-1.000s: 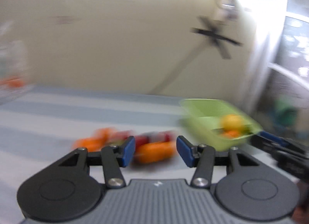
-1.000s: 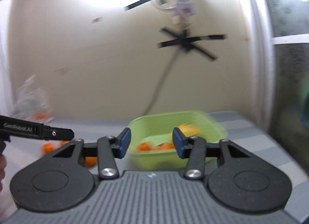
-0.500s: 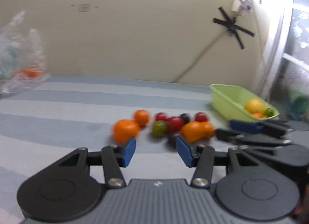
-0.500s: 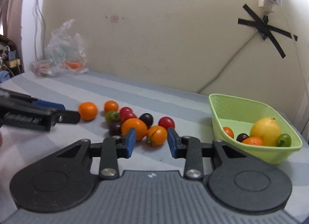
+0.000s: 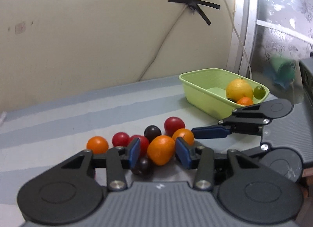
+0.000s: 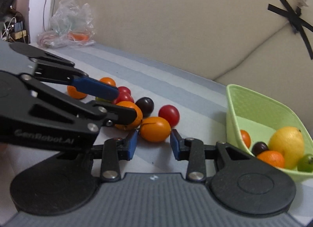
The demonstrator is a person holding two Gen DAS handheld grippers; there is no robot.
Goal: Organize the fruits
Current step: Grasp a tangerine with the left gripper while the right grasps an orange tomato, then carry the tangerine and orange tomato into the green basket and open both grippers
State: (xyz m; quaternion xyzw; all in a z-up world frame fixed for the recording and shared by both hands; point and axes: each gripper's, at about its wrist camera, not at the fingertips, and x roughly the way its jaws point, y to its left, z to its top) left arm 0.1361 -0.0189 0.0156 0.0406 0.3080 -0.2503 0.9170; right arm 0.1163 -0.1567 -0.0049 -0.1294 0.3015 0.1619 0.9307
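Observation:
A cluster of small fruits lies on the striped grey cloth: orange, red and dark ones. My left gripper (image 5: 158,152) is open around a larger orange fruit (image 5: 161,150), also seen in the right wrist view (image 6: 137,117). My right gripper (image 6: 154,144) is open just in front of an oval orange fruit (image 6: 155,129), which shows in the left wrist view (image 5: 183,136) too. A light green basket (image 5: 203,97) to the right holds a yellow lemon (image 5: 239,89), a green fruit (image 5: 259,92) and a small orange (image 5: 245,101).
A cream wall stands close behind the table, with a cable and black tape cross (image 5: 192,4). A clear plastic bag (image 6: 70,25) with more fruit lies at the far left. The right gripper's body (image 5: 254,121) lies between the cluster and the basket.
Both grippers have come down and forward to the fruit cluster. The left one now straddles the larger orange fruit; the right one has neared the oval orange fruit.

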